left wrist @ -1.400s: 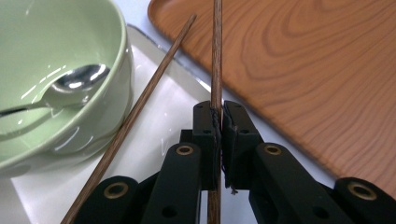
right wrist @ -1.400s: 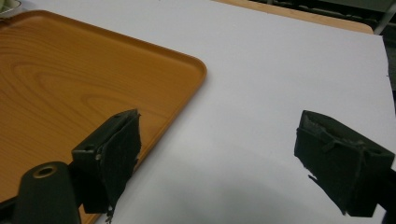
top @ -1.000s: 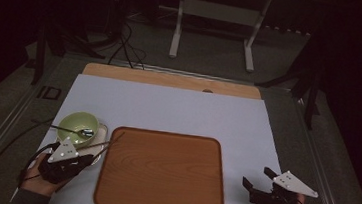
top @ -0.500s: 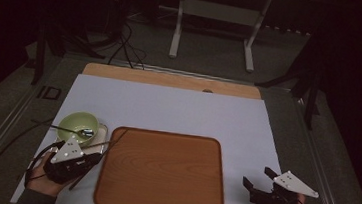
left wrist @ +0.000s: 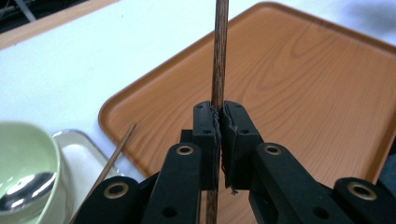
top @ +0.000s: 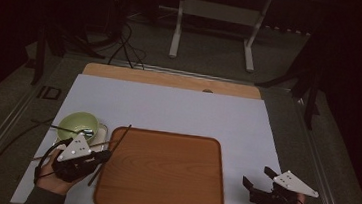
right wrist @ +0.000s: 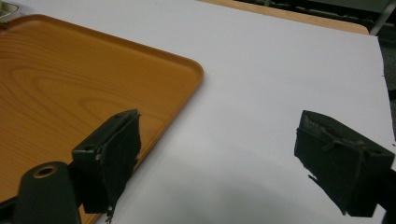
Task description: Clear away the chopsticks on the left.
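My left gripper is shut on a dark wooden chopstick, gripped around its middle. The stick slants over the left edge of the wooden tray, just above the table. A second chopstick lies to the left, over a small metal dish. Beside the dish is a pale green bowl with a spoon in it. My right gripper is open over the white mat, right of the tray, with nothing between its jaws.
A white mat covers most of the table, with a strip of bare wood along its far edge. The tray holds nothing. Beyond the table are a dark floor, cables and a white stand.
My left gripper has risen and shifted right toward the tray, carrying the chopstick up off the table. The right gripper has stayed where it was.
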